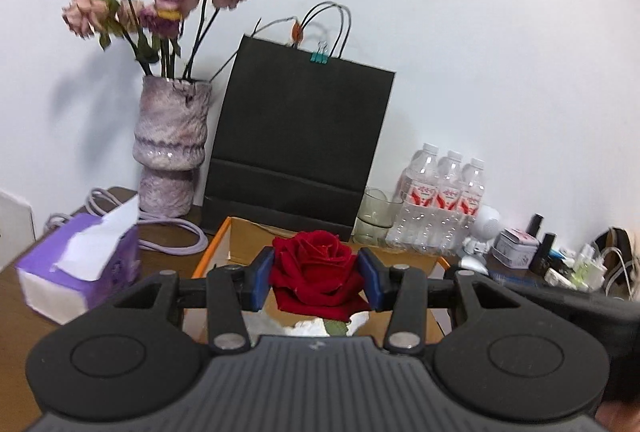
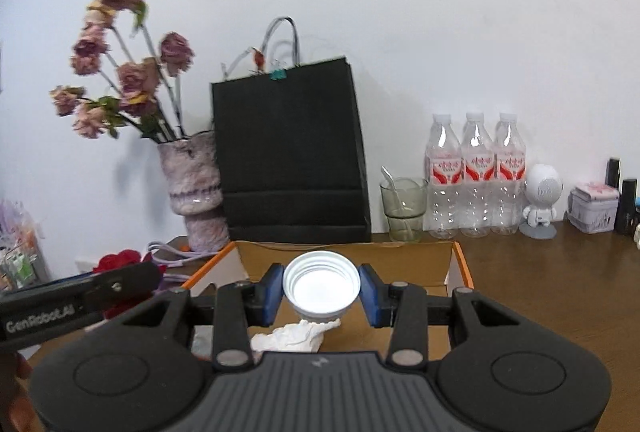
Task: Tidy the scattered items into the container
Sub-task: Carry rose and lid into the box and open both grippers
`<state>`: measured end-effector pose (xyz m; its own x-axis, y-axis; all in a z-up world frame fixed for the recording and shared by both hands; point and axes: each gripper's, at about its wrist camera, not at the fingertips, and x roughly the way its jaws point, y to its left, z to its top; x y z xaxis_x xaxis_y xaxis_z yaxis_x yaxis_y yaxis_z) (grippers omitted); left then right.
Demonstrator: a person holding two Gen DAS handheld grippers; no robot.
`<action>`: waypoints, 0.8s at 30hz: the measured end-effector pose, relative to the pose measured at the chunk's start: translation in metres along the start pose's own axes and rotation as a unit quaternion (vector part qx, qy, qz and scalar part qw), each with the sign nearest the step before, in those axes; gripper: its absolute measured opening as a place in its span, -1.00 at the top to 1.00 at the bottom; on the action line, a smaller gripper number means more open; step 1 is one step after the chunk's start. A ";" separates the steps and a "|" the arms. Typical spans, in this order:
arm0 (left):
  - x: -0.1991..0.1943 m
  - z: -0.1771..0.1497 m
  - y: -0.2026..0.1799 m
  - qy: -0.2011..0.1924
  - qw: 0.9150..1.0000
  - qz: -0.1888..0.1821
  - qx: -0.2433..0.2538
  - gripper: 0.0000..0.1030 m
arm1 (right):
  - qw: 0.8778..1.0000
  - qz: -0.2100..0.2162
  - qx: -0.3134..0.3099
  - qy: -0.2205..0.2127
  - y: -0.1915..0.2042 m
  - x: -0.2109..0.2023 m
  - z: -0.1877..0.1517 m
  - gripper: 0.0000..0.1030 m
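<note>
**Rose and cup held over the box**

While the rose sits pinched in the left gripper above the box, the right gripper clamps a white cup over it too. Released together, they might collide or crush petals.
</note>
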<state>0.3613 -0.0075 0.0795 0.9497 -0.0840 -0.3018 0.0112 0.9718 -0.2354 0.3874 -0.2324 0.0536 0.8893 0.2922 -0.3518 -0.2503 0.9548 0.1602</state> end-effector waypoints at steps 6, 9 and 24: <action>0.031 0.000 -0.006 0.008 1.000 0.022 0.015 0.11 | 0.999 -0.027 -0.007 0.036 -0.011 0.028 -0.010 0.24; 0.040 -0.007 -0.004 0.025 0.999 0.032 0.028 0.11 | 0.998 -0.041 -0.011 0.049 -0.014 0.036 -0.016 0.24; 0.058 -0.022 -0.007 0.082 0.992 0.073 0.057 -1.00 | 0.993 -0.042 -0.044 0.102 -0.016 0.056 -0.024 -1.00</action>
<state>0.4097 -0.0236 0.0434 0.8803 0.0336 -0.4733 -0.0784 0.9941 -0.0752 0.4320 -0.2303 0.0096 0.8146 0.2068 -0.5420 -0.2187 0.9748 0.0432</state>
